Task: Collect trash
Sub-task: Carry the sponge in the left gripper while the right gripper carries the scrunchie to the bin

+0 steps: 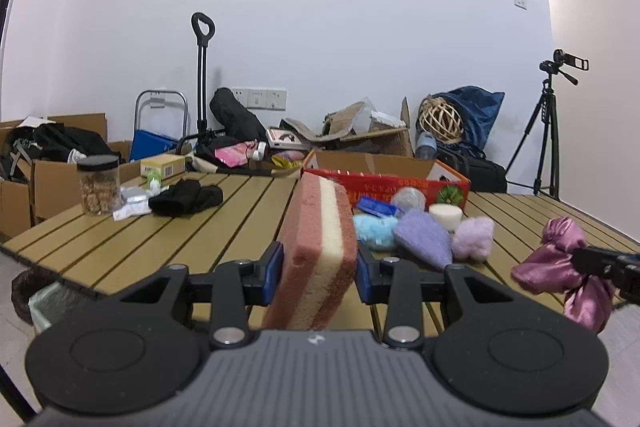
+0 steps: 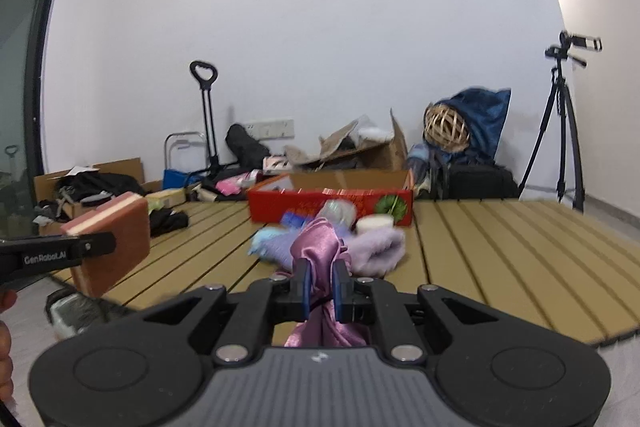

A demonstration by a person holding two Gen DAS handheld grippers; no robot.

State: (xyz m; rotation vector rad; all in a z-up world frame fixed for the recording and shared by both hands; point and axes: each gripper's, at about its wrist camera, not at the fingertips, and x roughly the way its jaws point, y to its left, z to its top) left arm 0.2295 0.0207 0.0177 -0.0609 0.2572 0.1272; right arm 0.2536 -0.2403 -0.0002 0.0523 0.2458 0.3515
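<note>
My left gripper point(image 1: 319, 269) is shut on a thick pink-and-cream sponge point(image 1: 320, 243), held upright above the near edge of the slatted table point(image 1: 160, 243). That sponge point(image 2: 116, 239) and the left gripper also show at the left of the right wrist view. My right gripper point(image 2: 321, 285) is shut on a pink satin cloth bundle point(image 2: 316, 251), which the left wrist view shows at its right edge as the cloth point(image 1: 560, 267). A pile lies ahead on the table: a purple felt piece point(image 1: 424, 237), a blue fluffy lump point(image 1: 374, 231), a lilac puff point(image 1: 474, 237) and a white disc point(image 1: 446, 215).
A red cardboard box point(image 1: 384, 183) stands behind the pile. A jar point(image 1: 98, 185), black cloth point(image 1: 186, 199) and white wrappers lie at the table's left. A lined bin point(image 1: 44, 301) sits on the floor at the near left corner. Boxes, bags and a tripod point(image 1: 548, 131) line the wall.
</note>
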